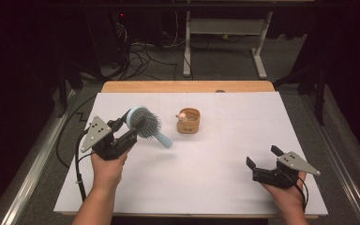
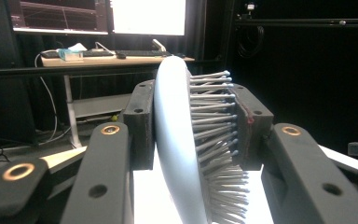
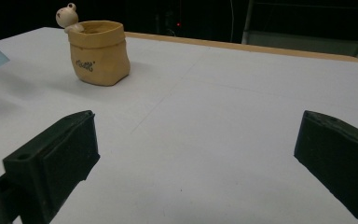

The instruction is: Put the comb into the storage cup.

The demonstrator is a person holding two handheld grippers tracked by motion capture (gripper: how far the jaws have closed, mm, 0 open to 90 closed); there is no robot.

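Hairbrush (image 1: 145,123) was the thing in play, yet the largest thing was the table (image 1: 187,86), a pale wooden top almost wholly covered by a smooth white sheet (image 1: 206,168) with faint fold lines. Around it the room was dark: grey carpet, a tangle of black cables (image 1: 138,54) on the floor behind, and a white metal desk frame (image 1: 225,33) farther back; the left gripper view showed lit monitors (image 2: 102,16) above a wooden desk (image 2: 116,58). On the sheet near the middle stood a small tan pot (image 1: 189,121) shaped like a crumpled sack, glazed and glossy, with dark lettering on its side and a cream round-headed figurine (image 3: 67,16) perched on its rim. The hairbrush was held off the sheet to the left of the pot, well apart from it: a light blue plastic oval head with rows of stiff grey bristles, its handle slanting down toward the pot's side. The left gripper (image 1: 124,129) was clamped on the brush head, one black pad against the smooth back, the other against the bristles. The right gripper (image 1: 262,158) rested low over the sheet's right part with its jaws spread wide and nothing between them.
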